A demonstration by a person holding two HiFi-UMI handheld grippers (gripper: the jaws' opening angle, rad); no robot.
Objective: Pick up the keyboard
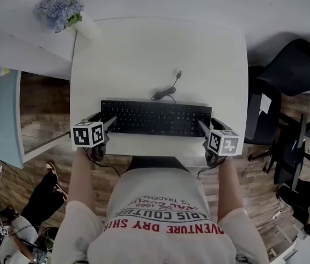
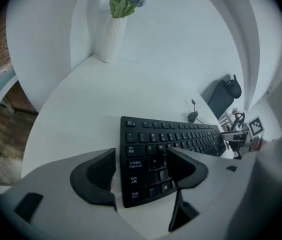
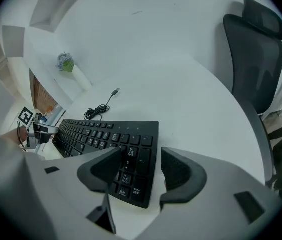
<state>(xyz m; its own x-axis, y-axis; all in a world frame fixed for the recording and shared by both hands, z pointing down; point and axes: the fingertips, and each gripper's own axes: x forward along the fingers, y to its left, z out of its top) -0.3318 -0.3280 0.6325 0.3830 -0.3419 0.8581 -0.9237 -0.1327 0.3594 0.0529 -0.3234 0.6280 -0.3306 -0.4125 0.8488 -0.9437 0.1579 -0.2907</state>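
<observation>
A: So, where do we stand with the keyboard point(image 1: 155, 118)?

B: It lies flat on the white table point(image 1: 144, 48), near our edge, with its long axis running left to right in front of us. We have one gripper at each short end, neither nearer than the other.

A: And the jaws?

B: Both pairs are wide apart and hold nothing. The left gripper point(image 2: 141, 171) has the keyboard's left end between its jaws: one jaw is over the table beside the edge, the other above the keys. The right gripper point(image 3: 141, 166) mirrors that at the number pad.

A: Any writing we can read?

B: Key legends only: Tab, Caps Lock and Shift at the left end, Enter at the right. We see no brand. The print on our shirt point(image 1: 169, 219) is upside down; "DRY" is clear.
</observation>
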